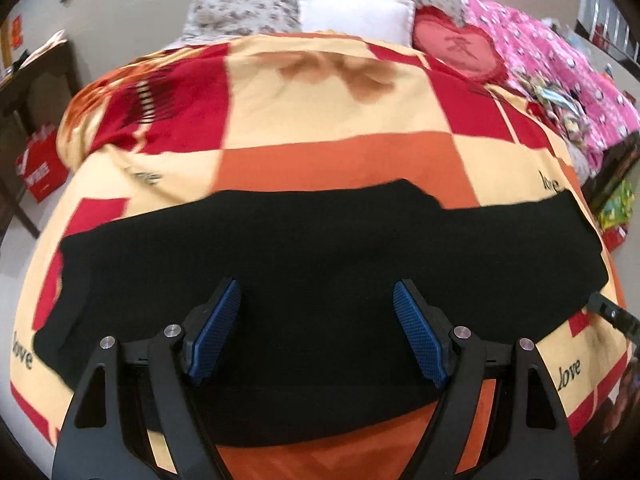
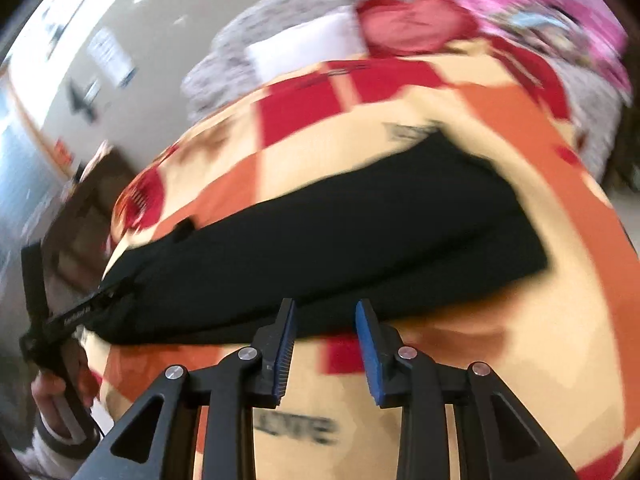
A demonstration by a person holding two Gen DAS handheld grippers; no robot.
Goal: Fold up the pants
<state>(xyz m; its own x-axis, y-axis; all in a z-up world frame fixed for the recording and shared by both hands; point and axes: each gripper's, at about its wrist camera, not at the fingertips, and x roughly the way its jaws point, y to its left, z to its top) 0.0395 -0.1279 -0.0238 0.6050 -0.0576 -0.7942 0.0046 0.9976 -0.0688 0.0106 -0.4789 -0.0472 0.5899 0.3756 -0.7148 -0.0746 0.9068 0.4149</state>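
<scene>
**Black cloth, limp and light: take it by the ends**

Black pants (image 1: 320,256) lie flat across the near half of a checked red, orange and cream bedspread (image 1: 332,116), spread as a long band from left to right. They look already doubled leg on leg, though the dark fabric shows no seam or crease clearly enough to be sure. By the look of it the cloth is soft, thin and light; it should drape and sag wherever it is lifted rather than hold a shape, and a single layer could slip out if only the top one is pinched. The sound hold, I judge, is at the two short ends, catching all the layers at the corners, so one end can be carried over onto the other.

The left gripper (image 1: 318,332) hangs over the middle of the band with its blue pads (image 1: 216,332) spread wide, clasping nothing. The right gripper (image 2: 326,350) is at the near edge of the pants, fingers parted and empty, the cloth just beyond their tips.

No box or basket stands on the bed. Pillows (image 1: 356,12) and a pink quilt (image 1: 560,48) are piled at the far end. A red bag (image 1: 40,168) sits on the floor to the left; its contents cannot be made out.
</scene>
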